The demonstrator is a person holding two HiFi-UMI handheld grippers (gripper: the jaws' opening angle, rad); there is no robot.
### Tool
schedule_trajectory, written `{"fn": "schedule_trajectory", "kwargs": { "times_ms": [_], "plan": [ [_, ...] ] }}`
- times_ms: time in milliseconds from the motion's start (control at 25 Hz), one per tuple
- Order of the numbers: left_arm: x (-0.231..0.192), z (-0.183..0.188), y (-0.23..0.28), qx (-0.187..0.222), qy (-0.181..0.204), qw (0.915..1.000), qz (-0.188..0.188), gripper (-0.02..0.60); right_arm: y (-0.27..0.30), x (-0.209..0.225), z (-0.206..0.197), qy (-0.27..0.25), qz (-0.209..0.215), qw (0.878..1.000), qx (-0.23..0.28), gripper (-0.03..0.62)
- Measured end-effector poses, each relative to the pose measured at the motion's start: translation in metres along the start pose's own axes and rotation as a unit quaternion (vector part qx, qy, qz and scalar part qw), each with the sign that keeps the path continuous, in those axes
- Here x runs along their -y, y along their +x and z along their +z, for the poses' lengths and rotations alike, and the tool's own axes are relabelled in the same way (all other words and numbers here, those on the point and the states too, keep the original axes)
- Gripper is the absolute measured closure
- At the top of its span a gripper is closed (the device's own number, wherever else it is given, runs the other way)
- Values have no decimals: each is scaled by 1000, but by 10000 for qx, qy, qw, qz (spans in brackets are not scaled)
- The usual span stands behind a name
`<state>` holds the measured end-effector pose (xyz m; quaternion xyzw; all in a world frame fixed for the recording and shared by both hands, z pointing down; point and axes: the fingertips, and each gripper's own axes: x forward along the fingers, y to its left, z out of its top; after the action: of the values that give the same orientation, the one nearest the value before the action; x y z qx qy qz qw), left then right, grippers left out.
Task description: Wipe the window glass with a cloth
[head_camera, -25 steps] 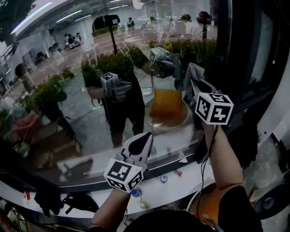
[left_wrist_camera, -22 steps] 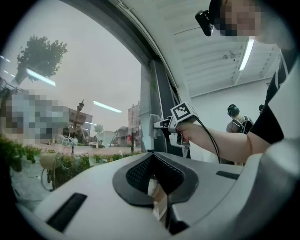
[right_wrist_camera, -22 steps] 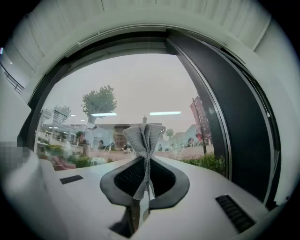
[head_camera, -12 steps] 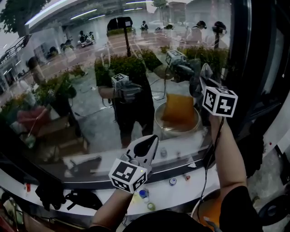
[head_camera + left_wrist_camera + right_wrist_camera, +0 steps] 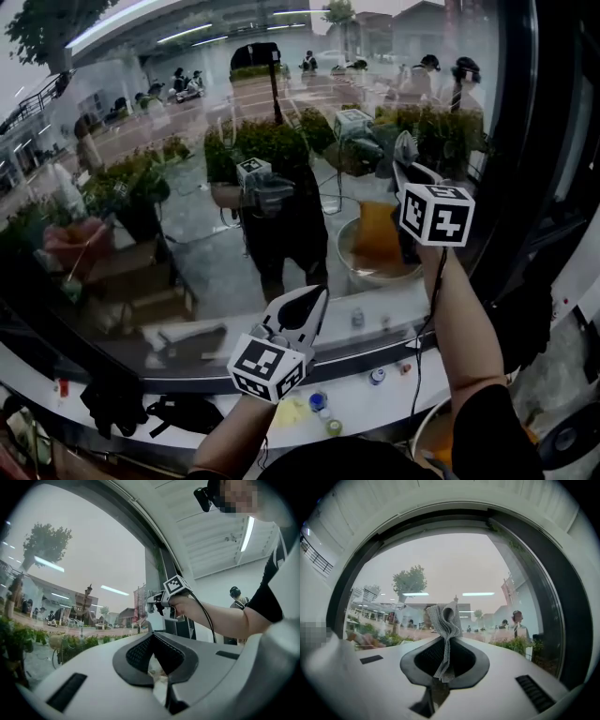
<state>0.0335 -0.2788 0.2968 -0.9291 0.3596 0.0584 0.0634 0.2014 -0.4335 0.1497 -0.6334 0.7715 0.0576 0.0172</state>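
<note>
The window glass (image 5: 187,197) fills the head view and mirrors both arms. My right gripper (image 5: 405,164) is raised at the right side of the pane, shut on a grey ribbed cloth (image 5: 403,148) that rests against the glass. In the right gripper view the cloth (image 5: 445,618) stands bunched up out of the shut right gripper (image 5: 446,644), with the glass (image 5: 468,569) just ahead. My left gripper (image 5: 307,302) is low in the middle, near the sill, and points at the pane. Its jaws are shut on nothing in the left gripper view (image 5: 153,640), where the right gripper (image 5: 157,603) shows beyond.
A dark window frame (image 5: 530,178) runs down the right edge. The white sill (image 5: 375,398) below the glass carries small caps and bottles (image 5: 319,403) and a black bag (image 5: 117,403) at the left. Another person (image 5: 236,599) stands far back in the room.
My right gripper with the cloth has shifted a little along the upper right of the glass, and the head view has turned slightly. The left gripper stays low near the sill.
</note>
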Motion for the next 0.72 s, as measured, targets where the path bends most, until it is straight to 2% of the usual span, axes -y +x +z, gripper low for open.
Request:
{"fn": "schedule_trajectory", "kwargs": {
  "times_ms": [720],
  "plan": [
    [-81,11,-151,-64,32,9979,643,574,17,-243,16,-209,1002,9947,110,549]
  ]
}}
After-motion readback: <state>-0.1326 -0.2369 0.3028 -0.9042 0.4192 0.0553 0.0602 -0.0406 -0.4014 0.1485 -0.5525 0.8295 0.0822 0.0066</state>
